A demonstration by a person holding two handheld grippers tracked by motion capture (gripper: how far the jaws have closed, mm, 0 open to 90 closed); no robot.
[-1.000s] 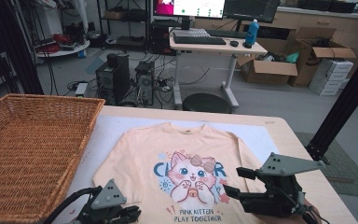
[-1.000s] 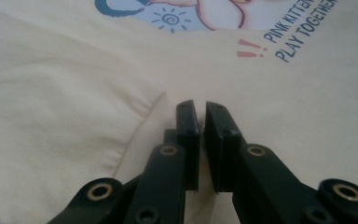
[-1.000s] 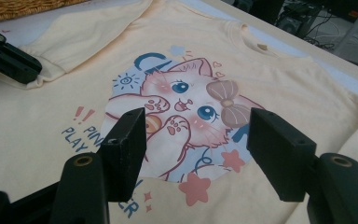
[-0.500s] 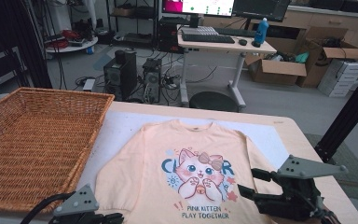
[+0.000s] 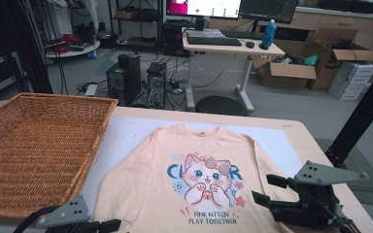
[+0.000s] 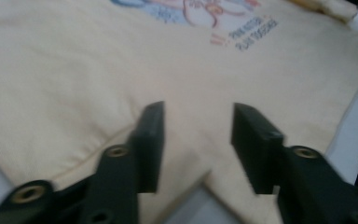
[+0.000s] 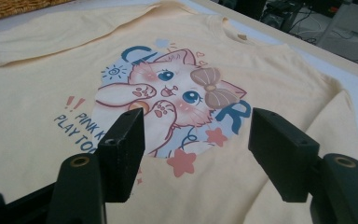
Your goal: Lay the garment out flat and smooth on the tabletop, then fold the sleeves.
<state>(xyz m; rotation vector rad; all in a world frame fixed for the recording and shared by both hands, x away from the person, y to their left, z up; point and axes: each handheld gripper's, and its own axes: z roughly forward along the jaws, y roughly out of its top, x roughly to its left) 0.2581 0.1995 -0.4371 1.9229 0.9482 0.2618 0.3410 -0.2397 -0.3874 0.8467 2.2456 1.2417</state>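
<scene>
Peach-yellow sweatshirt lies flat on the desk, right of the wicker basket. Left gripper jaws have just been opening over its hem, empty; right gripper hovers apart-jawed above the print, holding nothing. Judged step: smoothing done; next, grasp an edge for folding.

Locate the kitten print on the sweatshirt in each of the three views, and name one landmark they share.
High view: the kitten print sits at the centre of the sweatshirt, low in the middle of the picture.
Left gripper view: a strip of it lies along the top edge, right of centre.
Right gripper view: it is in the middle, just beyond the jaws.
Shared landmark: the caption "PINK KITTEN PLAY TOGETHER" beneath the kitten.
</scene>
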